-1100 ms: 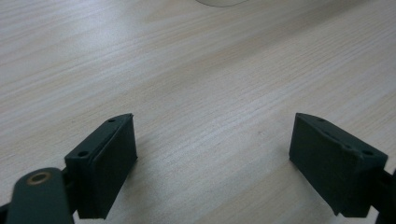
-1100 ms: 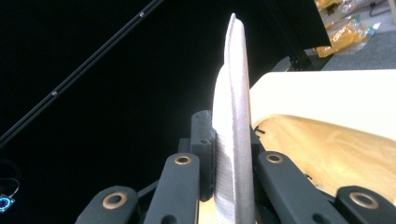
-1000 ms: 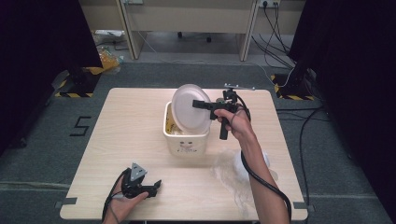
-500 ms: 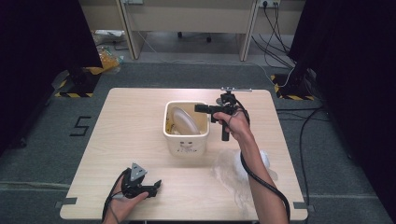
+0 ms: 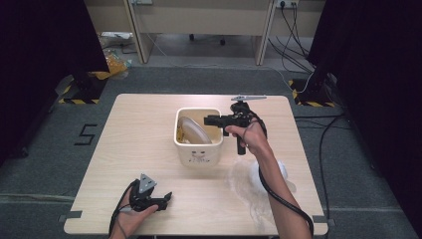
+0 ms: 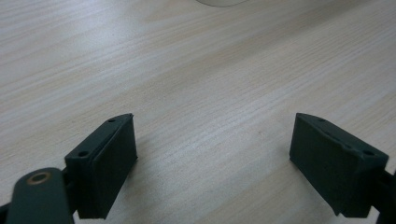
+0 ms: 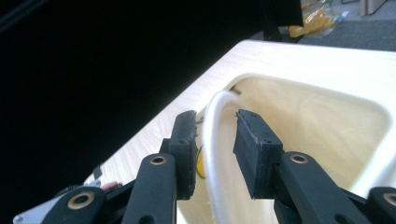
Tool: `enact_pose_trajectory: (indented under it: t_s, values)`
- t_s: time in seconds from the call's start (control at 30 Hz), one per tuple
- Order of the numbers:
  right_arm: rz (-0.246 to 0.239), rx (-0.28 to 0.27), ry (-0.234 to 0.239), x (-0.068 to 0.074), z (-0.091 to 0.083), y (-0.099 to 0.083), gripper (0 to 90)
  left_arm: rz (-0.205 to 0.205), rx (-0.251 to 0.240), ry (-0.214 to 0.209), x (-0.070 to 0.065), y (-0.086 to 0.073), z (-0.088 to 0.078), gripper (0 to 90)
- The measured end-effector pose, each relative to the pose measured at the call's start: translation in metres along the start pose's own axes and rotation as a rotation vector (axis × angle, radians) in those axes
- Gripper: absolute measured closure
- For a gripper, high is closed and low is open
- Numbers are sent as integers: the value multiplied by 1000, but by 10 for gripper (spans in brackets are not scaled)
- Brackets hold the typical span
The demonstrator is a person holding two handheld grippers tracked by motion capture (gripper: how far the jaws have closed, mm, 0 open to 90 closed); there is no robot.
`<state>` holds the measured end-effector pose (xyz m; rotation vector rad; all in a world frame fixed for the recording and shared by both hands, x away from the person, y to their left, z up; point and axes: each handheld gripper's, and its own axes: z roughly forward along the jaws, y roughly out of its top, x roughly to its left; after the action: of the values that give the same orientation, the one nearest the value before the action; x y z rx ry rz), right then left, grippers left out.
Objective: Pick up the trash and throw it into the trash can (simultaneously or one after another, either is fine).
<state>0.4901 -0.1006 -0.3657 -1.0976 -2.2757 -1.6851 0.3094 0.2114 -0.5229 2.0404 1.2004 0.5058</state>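
While my right gripper (image 7: 212,144) loosens astride the plate (image 7: 212,140) at centre frame, the rim may snag, toppling the bin (image 5: 198,149).

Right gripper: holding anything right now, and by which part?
Nothing. The right gripper has just been opening; the plate rim sits between its jaws with gaps either side, the plate standing in the bin.
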Motion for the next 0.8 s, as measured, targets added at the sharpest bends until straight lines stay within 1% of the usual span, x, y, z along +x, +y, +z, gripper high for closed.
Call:
enact_pose_trajectory:
  t_s: [0.03,0.17,0.27,0.3,0.37,0.43,0.53,0.6,0.63,0.7,0.8]
  values:
    - [-10,17,-1,2,4,-1,686,0,0,0,0,0,0,139]
    - [-30,53,-17,7,14,-4,698,0,0,0,0,0,0,139]
    - [-51,86,-41,7,22,-5,733,0,0,0,0,0,0,139]
    - [-56,93,-44,7,24,-5,760,0,0,0,0,0,0,139]
    - [-70,102,-67,7,26,-5,802,0,0,0,0,0,0,139]
    - [-74,101,-108,2,24,-5,822,0,0,0,0,0,0,139]
    - [-63,79,-159,-7,17,-4,839,-1,-2,2,0,0,0,139]
    - [-74,85,-227,-16,13,-4,848,-3,-4,2,0,0,0,139]
    - [-73,87,-241,-18,12,-4,854,-3,-4,2,0,0,0,139]
    - [-53,84,-232,-23,12,-4,854,-2,-2,0,0,0,0,139]
    - [-50,79,-232,-24,14,-5,854,-3,-4,2,0,0,0,139]
